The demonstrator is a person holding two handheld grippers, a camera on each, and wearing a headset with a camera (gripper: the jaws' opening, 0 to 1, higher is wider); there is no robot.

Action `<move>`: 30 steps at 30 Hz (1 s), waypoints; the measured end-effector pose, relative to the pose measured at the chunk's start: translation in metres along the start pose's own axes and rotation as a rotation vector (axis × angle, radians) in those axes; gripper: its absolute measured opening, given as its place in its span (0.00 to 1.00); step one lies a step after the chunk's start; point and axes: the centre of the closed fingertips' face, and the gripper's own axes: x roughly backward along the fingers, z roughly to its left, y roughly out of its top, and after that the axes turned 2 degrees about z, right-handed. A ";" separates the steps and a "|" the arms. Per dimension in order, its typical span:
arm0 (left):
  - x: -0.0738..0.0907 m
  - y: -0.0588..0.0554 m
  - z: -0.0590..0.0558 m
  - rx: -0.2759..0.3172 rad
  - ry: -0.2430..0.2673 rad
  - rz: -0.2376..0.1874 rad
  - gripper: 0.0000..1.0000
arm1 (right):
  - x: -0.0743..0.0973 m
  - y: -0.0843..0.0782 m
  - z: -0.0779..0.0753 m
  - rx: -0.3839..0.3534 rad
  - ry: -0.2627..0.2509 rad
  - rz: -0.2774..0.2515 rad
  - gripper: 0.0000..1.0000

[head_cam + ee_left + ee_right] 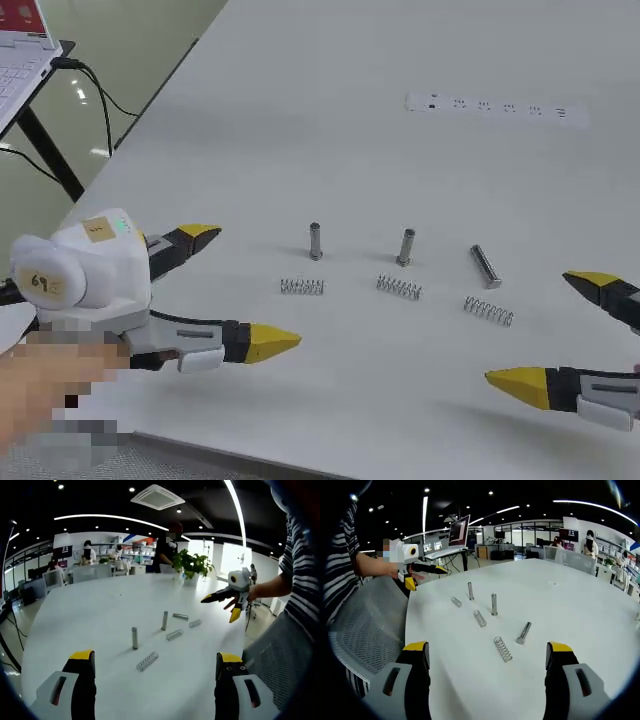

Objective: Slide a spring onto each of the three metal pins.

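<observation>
**A:** How do the two grippers stand?

**B:** The left gripper (245,287) hangs low over the near edge of the table (300,150). Its jaws are spread wide with nothing between them. The right gripper (538,330) is the same: jaws far apart, empty, just above the table.

**A:** And the pins?

**B:** They sit in a row ahead of both grippers, in the stretch between them. The first pin (315,241) stands upright, ahead of the left gripper and a little to its right. The middle pin (406,247) is upright too, roughly midway between the grippers. The third pin (484,266) lies on its side. It is the one nearest the right gripper, ahead of it between the lines of its jaws. Its wider end seems to point back toward that gripper, though it is small in the head view.

**A:** The springs?

**B:** Each lies flat on the gripper side of its pin, near it but apart. The first spring (302,287) is straight ahead of the left gripper. The middle spring (399,288) lies before the middle pin. The third spring (488,311) is the closest thing ahead of the right gripper.

**A:** Anything else?

**B:** A power strip (497,107) lies far beyond the pins, well apart from both grippers.
</observation>
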 end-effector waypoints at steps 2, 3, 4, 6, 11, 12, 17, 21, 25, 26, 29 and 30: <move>0.000 0.000 0.001 0.003 0.003 0.000 0.98 | 0.000 0.000 0.000 0.000 0.000 0.001 0.96; 0.001 0.001 0.002 0.001 0.006 -0.003 0.98 | 0.000 0.000 0.000 0.000 0.000 0.002 0.96; 0.001 0.001 0.002 0.003 0.006 -0.002 0.98 | 0.000 0.000 0.000 0.000 0.001 0.001 0.96; 0.002 0.001 0.003 0.003 0.010 0.000 0.98 | 0.000 -0.001 -0.001 0.000 0.000 0.002 0.96; 0.003 0.001 0.003 -0.001 0.009 0.002 0.98 | -0.001 -0.002 0.001 0.001 0.006 0.006 0.96; 0.002 0.001 0.003 -0.002 0.008 0.003 0.98 | -0.001 -0.002 0.001 0.002 0.006 0.007 0.96; 0.001 0.000 0.002 -0.004 0.004 0.007 0.98 | 0.000 -0.001 0.000 0.001 0.004 0.005 0.97; 0.000 0.001 0.001 -0.004 0.002 0.007 0.98 | 0.001 -0.001 -0.001 0.003 0.003 0.007 0.97; 0.000 0.002 0.002 -0.005 0.000 0.008 0.98 | 0.002 -0.002 -0.001 0.003 0.002 0.012 0.97; 0.000 0.002 0.002 -0.004 -0.001 0.008 0.98 | 0.002 -0.003 -0.001 0.003 0.002 0.013 0.97; 0.000 0.001 0.002 -0.006 -0.001 0.009 0.98 | 0.003 -0.003 -0.001 0.001 0.002 0.012 0.97; 0.001 0.002 0.002 -0.007 0.000 0.008 0.98 | 0.003 -0.003 -0.001 0.000 0.001 0.012 0.97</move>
